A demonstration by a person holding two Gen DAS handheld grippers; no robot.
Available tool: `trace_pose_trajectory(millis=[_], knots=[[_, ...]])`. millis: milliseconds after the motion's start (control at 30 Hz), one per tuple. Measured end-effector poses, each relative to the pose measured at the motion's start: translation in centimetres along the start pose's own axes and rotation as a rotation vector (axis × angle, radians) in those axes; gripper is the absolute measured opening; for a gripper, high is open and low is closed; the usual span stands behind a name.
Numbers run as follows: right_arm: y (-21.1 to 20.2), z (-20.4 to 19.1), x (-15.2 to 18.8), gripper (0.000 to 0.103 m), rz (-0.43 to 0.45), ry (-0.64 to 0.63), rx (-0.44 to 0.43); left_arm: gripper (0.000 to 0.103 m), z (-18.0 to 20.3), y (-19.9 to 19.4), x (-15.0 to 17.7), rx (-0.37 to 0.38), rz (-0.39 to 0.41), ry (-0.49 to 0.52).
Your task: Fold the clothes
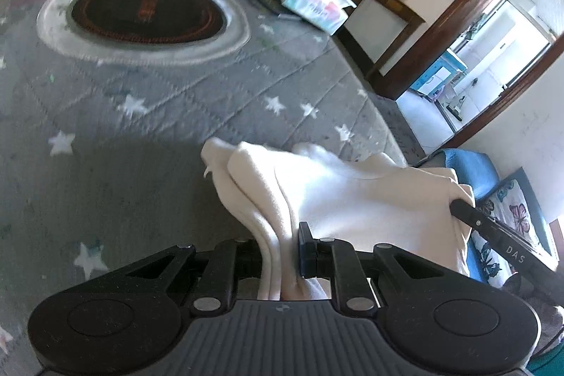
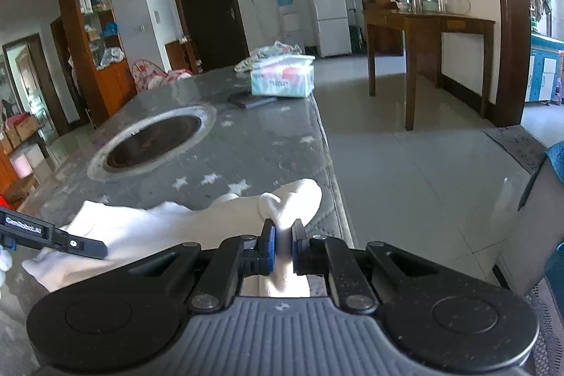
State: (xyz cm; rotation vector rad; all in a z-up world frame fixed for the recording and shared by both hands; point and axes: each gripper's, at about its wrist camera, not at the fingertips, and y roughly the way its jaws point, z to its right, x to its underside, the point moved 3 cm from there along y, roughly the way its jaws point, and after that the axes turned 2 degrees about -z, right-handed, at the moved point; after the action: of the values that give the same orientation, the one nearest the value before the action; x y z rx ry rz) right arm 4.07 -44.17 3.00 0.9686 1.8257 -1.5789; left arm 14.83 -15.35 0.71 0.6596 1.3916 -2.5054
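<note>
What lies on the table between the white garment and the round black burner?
Only bare grey star-print tablecloth lies between the white garment and the round burner; the left wrist view shows this best.

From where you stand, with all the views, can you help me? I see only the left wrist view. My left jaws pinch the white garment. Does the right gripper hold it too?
Observer: Yes. The right gripper is shut on a bunched end of the white garment, near the table's right edge.
Operator: Is the floor beside that edge free?
Observer: In the right wrist view the tiled floor next to it looks bare up to a wooden side table.
Operator: What lies further along the table?
Observer: A tissue pack sits near the far end, beyond the round recess.
</note>
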Motion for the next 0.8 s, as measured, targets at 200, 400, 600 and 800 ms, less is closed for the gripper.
trace_pose_trajectory(millis=[200,400,600,800], knots=[[1.5,0.4,1.0,0.008,-0.047,0.006,0.020,0.025,-0.5,-0.1,0.5,-0.013,-0.007,0.011],[1.4,0.6,0.8,0.012,-0.053,-0.001,0.046,0.033,-0.2,-1.8,0.0,-0.066,0.042,0.070],[-0.2,-0.1,-0.5,0.015,0.010,-0.028,0.044,0.032,0.7,-4.0,-1.3,-0.104,0.140,0.112],[1.2,-2.9,-0.6,0.015,-0.017,-0.079,-0.030,0.031,2.4,-3.3,-1.6,-0.047,0.131,0.148]])
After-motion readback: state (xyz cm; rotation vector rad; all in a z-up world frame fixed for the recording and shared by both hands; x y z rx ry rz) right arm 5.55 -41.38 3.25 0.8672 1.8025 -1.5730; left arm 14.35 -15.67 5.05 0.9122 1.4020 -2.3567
